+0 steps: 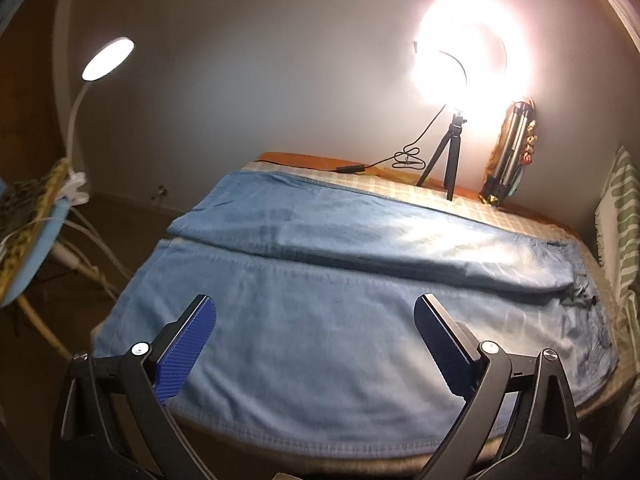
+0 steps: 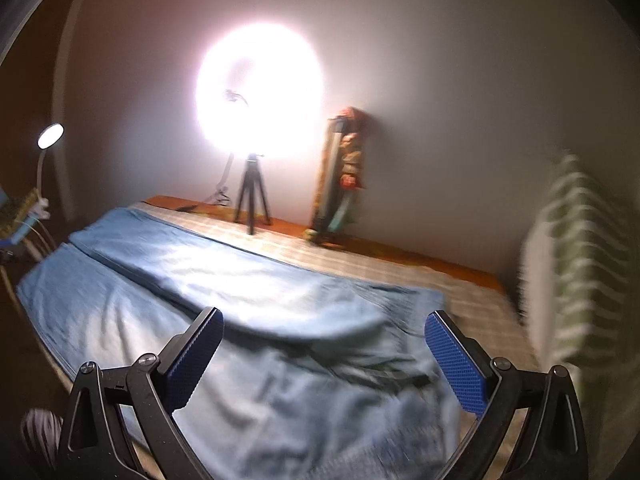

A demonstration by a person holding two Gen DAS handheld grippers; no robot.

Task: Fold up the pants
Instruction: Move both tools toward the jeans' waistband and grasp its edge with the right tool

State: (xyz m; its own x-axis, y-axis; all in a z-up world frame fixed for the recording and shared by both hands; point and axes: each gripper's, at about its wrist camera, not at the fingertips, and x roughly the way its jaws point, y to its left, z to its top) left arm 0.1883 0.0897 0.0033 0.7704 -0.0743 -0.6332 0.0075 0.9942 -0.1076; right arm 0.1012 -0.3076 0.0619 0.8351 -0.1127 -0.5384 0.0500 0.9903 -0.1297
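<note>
A pair of light blue pants [image 1: 320, 320] lies flat across the table, both legs side by side running left to right, waist end at the right. My left gripper [image 1: 316, 308] hovers open above the near leg, its blue pads wide apart and empty. In the right wrist view the pants [image 2: 256, 320] fill the lower middle, blurred by motion. My right gripper [image 2: 324, 324] is open above the crotch and waist area, holding nothing.
A bright ring light on a small tripod [image 1: 448, 160] stands at the table's far edge, with a cable and a folded tripod [image 1: 508, 152] against the wall. A desk lamp [image 1: 108, 60] is clipped at the left. A green striped cloth [image 2: 580, 264] hangs at the right.
</note>
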